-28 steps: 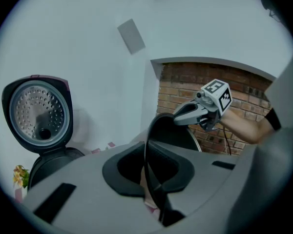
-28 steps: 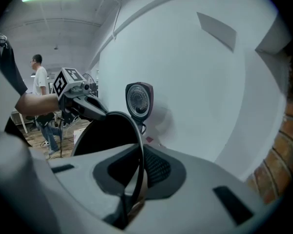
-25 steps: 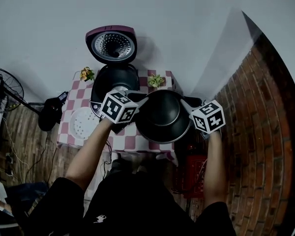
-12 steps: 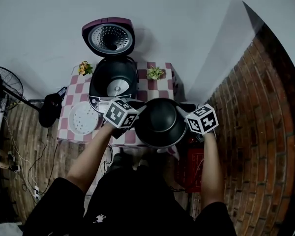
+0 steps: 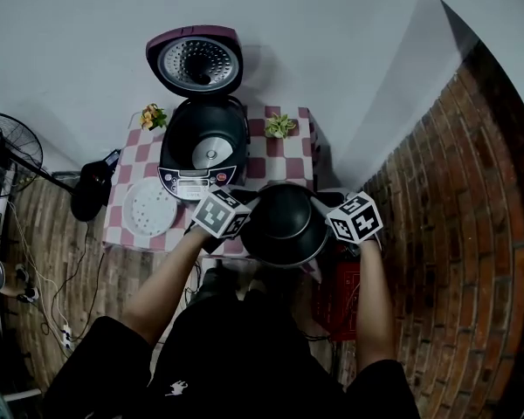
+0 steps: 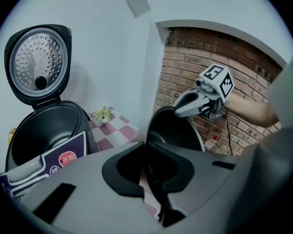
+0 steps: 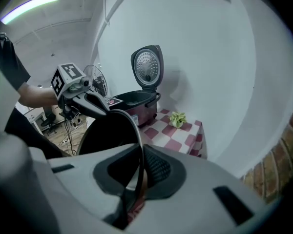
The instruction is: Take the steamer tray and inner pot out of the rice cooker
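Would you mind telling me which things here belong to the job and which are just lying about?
Job: inner pot, gripped at its rim by left tongs and right tongs; open rice cooker; steamer tray on the table.
Lying about: potted plant; flowering plant; fan.

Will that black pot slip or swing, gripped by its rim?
Likely rigid: the pot shows a true round rim. Pinched only at opposite edges by the left tongs and right tongs, its thin smooth rim could slip or let it pivot.
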`<state>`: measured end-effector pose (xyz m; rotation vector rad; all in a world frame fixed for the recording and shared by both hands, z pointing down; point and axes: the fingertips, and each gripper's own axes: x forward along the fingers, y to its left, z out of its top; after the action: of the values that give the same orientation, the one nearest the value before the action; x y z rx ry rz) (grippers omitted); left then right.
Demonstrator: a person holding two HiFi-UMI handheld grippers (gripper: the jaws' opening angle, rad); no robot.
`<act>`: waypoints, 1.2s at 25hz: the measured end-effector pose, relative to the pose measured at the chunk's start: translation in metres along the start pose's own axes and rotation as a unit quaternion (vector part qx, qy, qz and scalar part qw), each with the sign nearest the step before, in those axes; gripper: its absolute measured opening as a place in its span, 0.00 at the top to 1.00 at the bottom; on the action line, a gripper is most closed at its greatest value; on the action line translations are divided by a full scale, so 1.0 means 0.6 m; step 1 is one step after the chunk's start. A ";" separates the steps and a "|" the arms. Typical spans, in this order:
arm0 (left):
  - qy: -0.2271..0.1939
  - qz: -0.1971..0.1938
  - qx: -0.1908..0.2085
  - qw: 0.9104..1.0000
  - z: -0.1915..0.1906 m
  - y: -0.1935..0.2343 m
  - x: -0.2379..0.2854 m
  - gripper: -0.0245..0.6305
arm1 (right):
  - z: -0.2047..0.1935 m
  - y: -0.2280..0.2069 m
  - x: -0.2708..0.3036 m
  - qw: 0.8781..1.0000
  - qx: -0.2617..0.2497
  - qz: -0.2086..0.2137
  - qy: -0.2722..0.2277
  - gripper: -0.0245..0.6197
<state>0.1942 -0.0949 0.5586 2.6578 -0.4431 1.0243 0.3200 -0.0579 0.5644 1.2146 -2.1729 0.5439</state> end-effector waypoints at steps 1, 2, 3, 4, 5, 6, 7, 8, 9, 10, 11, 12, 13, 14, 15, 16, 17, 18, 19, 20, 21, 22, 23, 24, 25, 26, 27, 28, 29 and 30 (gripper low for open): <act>0.000 0.004 0.000 1.000 -0.001 0.003 0.000 0.92 | 0.002 0.000 0.002 1.000 -0.007 0.000 -0.001 0.92; 0.001 0.012 0.003 1.000 -0.002 0.007 0.001 0.92 | 0.004 0.000 0.005 1.000 -0.015 -0.001 -0.001 0.92; 0.002 0.020 0.008 1.000 -0.004 0.011 0.002 0.91 | 0.006 0.000 0.007 1.000 -0.022 0.000 -0.003 0.92; 0.003 0.029 0.016 0.999 -0.006 0.014 0.002 0.91 | 0.007 0.001 0.009 1.000 -0.027 0.002 -0.006 0.92; 0.002 0.037 0.023 0.999 -0.006 0.015 0.002 0.90 | 0.008 0.002 0.011 0.999 -0.031 0.004 -0.009 0.92; -0.002 0.044 0.030 0.999 -0.003 0.017 0.000 0.88 | 0.009 0.002 0.012 0.999 -0.033 0.005 -0.013 0.92; -0.009 0.051 0.033 0.998 0.002 0.020 -0.004 0.84 | 0.011 0.001 0.013 0.999 -0.035 0.007 -0.016 0.92; -0.018 0.059 0.035 0.998 0.010 0.024 -0.009 0.80 | 0.012 -0.001 0.014 0.999 -0.036 0.008 -0.017 0.92; -0.028 0.066 0.034 0.997 0.019 0.029 -0.015 0.78 | 0.013 -0.003 0.015 0.999 -0.036 0.009 -0.017 0.92; -0.039 0.070 0.031 0.996 0.028 0.032 -0.021 0.78 | 0.013 -0.004 0.017 0.999 -0.036 0.010 -0.015 0.92; -0.050 0.072 0.025 0.996 0.037 0.035 -0.028 0.78 | 0.014 -0.006 0.020 0.999 -0.036 0.011 -0.013 0.92; -0.063 0.071 0.015 0.995 0.046 0.036 -0.034 0.78 | 0.014 -0.009 0.023 0.999 -0.034 0.011 -0.011 0.92; -0.079 0.066 0.001 0.995 0.055 0.037 -0.041 0.82 | 0.013 -0.012 0.026 0.999 -0.029 0.013 -0.011 0.92; -0.095 0.057 -0.019 0.994 0.064 0.036 -0.047 0.87 | 0.013 -0.016 0.029 1.000 -0.022 0.015 -0.011 0.92; -0.110 0.043 -0.041 0.992 0.072 0.034 -0.051 0.90 | 0.012 -0.021 0.031 1.000 -0.012 0.018 -0.012 0.92; -0.122 0.029 -0.063 0.990 0.079 0.033 -0.055 0.91 | 0.012 -0.028 0.034 1.000 -0.003 0.021 -0.013 0.92; -0.131 0.017 -0.081 0.988 0.083 0.034 -0.058 0.91 | 0.011 -0.034 0.037 1.000 0.005 0.024 -0.014 0.92; -0.137 0.008 -0.096 0.986 0.086 0.035 -0.060 0.92 | 0.011 -0.040 0.041 0.999 0.013 0.027 -0.015 0.92; -0.140 0.003 -0.107 0.984 0.087 0.038 -0.061 0.94 | 0.011 -0.045 0.045 0.999 0.020 0.030 -0.017 0.92; -0.142 0.000 -0.115 0.983 0.086 0.040 -0.061 0.95 | 0.010 -0.049 0.049 0.999 0.026 0.032 -0.018 0.92; -0.144 -0.001 -0.122 0.982 0.084 0.044 -0.061 0.95 | 0.010 -0.053 0.053 0.999 0.030 0.035 -0.019 0.92; -0.144 -0.001 -0.127 0.981 0.082 0.047 -0.062 0.96 | 0.010 -0.056 0.057 0.999 0.032 0.037 -0.019 0.92; -0.144 0.000 -0.131 0.981 0.080 0.050 -0.062 0.96 | 0.010 -0.060 0.062 0.998 0.034 0.039 -0.019 0.92; -0.144 0.002 -0.133 0.981 0.079 0.053 -0.063 0.96 | 0.010 -0.063 0.066 0.998 0.035 0.041 -0.017 0.92; -0.144 0.004 -0.134 0.980 0.079 0.056 -0.064 0.96 | 0.010 -0.067 0.070 0.998 0.035 0.042 -0.015 0.92; -0.144 0.006 -0.135 0.980 0.079 0.060 -0.065 0.96 | 0.011 -0.072 0.075 0.998 0.036 0.043 -0.014 0.92; -0.144 0.008 -0.137 0.980 0.080 0.064 -0.066 0.96 | 0.012 -0.076 0.080 0.998 0.037 0.044 -0.012 0.92; -0.145 0.009 -0.139 0.980 0.081 0.068 -0.067 0.96 | 0.013 -0.079 0.085 0.998 0.038 0.045 -0.011 0.92; -0.146 0.010 -0.143 0.979 0.081 0.071 -0.067 0.96 | 0.013 -0.082 0.090 0.998 0.040 0.047 -0.009 0.92; -0.148 0.010 -0.148 0.978 0.081 0.075 -0.068 0.96 | 0.014 -0.084 0.095 0.998 0.042 0.048 -0.008 0.92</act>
<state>0.1784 -0.1453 0.5017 2.5397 -0.6280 0.5157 0.3376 -0.1238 0.5992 1.1658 -2.2511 0.6739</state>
